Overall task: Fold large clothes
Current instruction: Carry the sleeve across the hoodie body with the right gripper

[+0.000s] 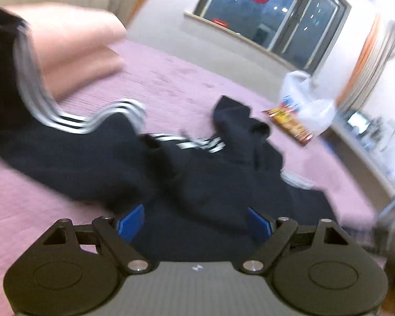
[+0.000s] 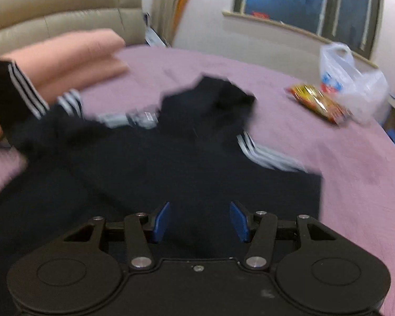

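Both wrist cameras look forward and downward along their blue-padded fingers [image 1: 130,222] [image 2: 160,221], close above the purple-covered bed [image 1: 171,79] [image 2: 329,144], facing its far edge below the dark window [image 1: 271,18] [image 2: 310,2], and both take in the black white-striped garment [image 1: 197,179] [image 2: 171,163], the folded pink blanket [image 1: 73,50] [image 2: 73,58] and the white plastic bag [image 1: 310,100] [image 2: 355,87].

The hooded garment [image 2: 171,158] lies spread on the bed cover [image 2: 342,163], hood toward the window [image 2: 310,0]; folded blankets [image 2: 73,58] sit to its left before the headboard [image 2: 60,8]. A snack packet [image 2: 318,102] lies at right; the plastic bag [image 2: 355,87] just behind it.
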